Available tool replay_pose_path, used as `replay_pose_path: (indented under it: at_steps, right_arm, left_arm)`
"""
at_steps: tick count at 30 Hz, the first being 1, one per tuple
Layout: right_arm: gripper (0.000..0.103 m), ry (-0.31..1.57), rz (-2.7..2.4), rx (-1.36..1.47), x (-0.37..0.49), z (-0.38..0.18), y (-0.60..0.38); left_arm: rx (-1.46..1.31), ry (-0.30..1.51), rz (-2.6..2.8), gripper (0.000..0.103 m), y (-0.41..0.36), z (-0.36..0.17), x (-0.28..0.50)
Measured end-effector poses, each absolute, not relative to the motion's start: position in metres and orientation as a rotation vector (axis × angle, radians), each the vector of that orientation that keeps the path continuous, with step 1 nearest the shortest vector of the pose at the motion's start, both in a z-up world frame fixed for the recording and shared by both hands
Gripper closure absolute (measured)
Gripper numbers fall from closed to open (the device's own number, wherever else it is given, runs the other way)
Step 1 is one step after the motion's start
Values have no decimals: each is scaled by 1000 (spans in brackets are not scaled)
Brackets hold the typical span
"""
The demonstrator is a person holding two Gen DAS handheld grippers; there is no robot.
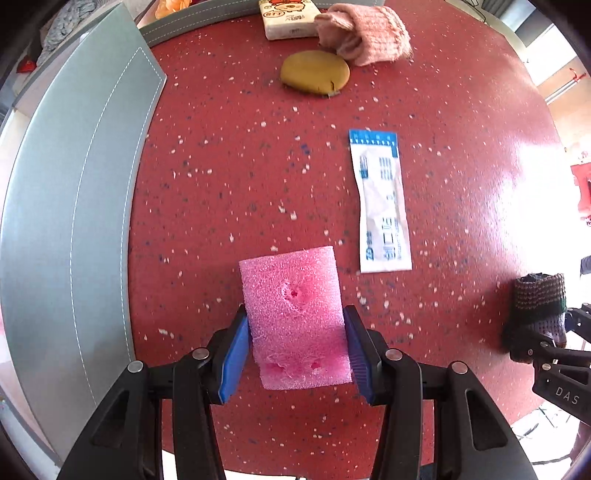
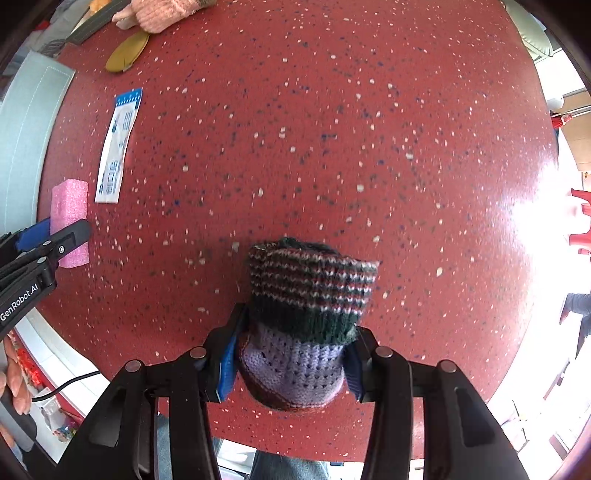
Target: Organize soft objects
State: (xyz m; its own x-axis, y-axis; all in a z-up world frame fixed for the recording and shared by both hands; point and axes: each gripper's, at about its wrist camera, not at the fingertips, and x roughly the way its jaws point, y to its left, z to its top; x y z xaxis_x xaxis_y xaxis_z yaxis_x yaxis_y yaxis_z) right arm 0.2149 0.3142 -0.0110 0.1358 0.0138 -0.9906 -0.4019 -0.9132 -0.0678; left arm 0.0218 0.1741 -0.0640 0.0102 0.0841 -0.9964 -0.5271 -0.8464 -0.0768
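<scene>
My left gripper (image 1: 295, 350) is shut on a pink foam block (image 1: 293, 314), held near the front of the red speckled table (image 1: 240, 177). The block also shows in the right wrist view (image 2: 70, 218), with the left gripper (image 2: 51, 240) on it. My right gripper (image 2: 291, 354) is shut on a striped knitted sock (image 2: 310, 295) with a purple end. In the left wrist view the sock (image 1: 537, 306) sits at the far right in the right gripper (image 1: 546, 339).
A grey stitched mat (image 1: 74, 206) lies along the table's left side. A white and blue packet (image 1: 382, 199) lies mid-table. At the back are a mustard pad (image 1: 316, 72), a pink knitted sock (image 1: 369, 33) and a tissue pack (image 1: 288, 18).
</scene>
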Motion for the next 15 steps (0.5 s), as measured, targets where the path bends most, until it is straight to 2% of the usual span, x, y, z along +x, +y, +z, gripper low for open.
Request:
replay_pose_path:
  at_steps: [15]
  right_arm:
    - [53, 354, 1812, -2130, 285, 14, 280]
  left_arm:
    - [-1867, 524, 1728, 52, 168, -69, 82]
